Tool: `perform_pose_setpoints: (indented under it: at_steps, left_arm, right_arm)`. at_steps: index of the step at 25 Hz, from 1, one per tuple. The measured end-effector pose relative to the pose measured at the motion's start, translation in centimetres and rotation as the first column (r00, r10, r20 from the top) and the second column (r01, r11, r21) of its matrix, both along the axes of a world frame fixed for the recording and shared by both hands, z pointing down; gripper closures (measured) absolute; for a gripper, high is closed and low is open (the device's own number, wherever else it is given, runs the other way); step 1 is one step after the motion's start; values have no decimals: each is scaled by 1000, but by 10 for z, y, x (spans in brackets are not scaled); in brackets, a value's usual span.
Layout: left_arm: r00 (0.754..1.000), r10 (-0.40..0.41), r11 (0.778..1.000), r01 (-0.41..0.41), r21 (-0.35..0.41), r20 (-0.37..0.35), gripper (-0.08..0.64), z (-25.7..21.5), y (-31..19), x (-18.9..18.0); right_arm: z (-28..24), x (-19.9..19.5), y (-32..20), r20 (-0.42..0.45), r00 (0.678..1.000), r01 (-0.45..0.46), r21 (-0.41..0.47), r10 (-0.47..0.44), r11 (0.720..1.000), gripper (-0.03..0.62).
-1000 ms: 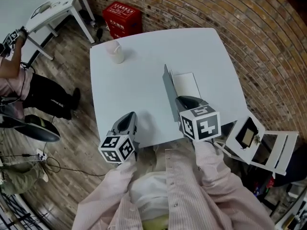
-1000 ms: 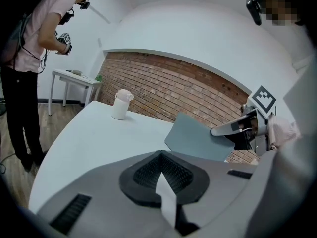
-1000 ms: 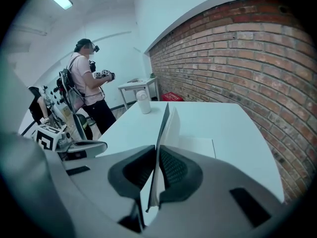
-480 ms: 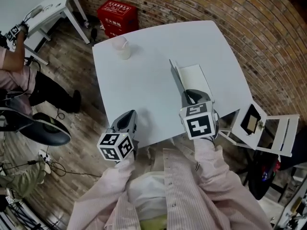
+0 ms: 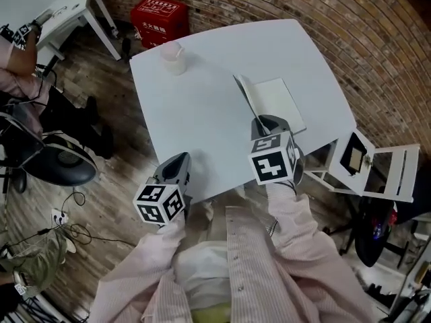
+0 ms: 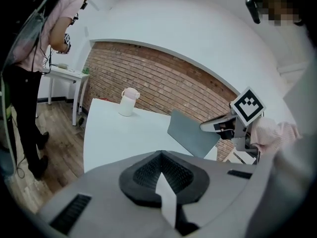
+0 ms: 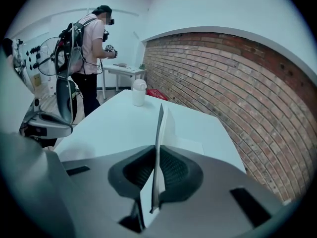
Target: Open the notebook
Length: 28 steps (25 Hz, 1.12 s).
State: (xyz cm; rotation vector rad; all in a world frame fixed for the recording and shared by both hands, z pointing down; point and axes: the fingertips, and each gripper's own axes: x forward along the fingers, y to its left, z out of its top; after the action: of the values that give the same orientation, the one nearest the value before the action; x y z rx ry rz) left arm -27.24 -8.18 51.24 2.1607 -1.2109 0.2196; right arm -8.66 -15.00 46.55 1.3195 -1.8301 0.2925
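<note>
The notebook (image 5: 279,103) lies on the right part of the white counter (image 5: 202,113), near the front and right edges. Its white pages lie flat and its grey cover (image 5: 244,94) is lifted close to upright.

The counter looks smooth and nothing pins the book down. So the biggest risk we see is the whole notebook sliding or lifting with the pull, perhaps toward the near edge.

Next comes the cover. We judge that it stands about at its tipping point, so if released here it could drop shut as easily as fall open. A hard swing past upright could also strain the spine.

The right claw (image 5: 266,121) is clamped on the cover's near edge, with the thin board pinched between its pads. The grip on such a narrow strip looks shallow to us, and a twist of the wrist could let the cover slip out.

The left claw (image 5: 176,167) has its jaws together on nothing. It hangs at the counter's front edge, well apart from the book, so it steadies no pages.

The cup (image 5: 173,58) stands at the far left corner, well clear. We think only a wide sweep would reach it.
</note>
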Motion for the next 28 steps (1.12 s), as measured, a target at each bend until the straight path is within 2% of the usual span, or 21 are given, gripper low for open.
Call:
perform_pose_setpoints:
  at_steps: [10, 19, 28]
  left_arm:
    - [998, -67, 998, 67, 14, 9, 568, -8, 3, -13]
    - [996, -90, 996, 90, 5, 16, 568, -8, 8, -8]
    - [993, -117, 993, 117, -9, 22, 568, -3, 15, -14]
  right_arm:
    - [22, -31, 11, 9, 1000, 24, -10, -24, 1000, 558]
    - [54, -57, 18, 34, 994, 103, -82, -100, 991, 555]
    - [82, -72, 21, 29, 991, 132, -125, -130, 983, 555]
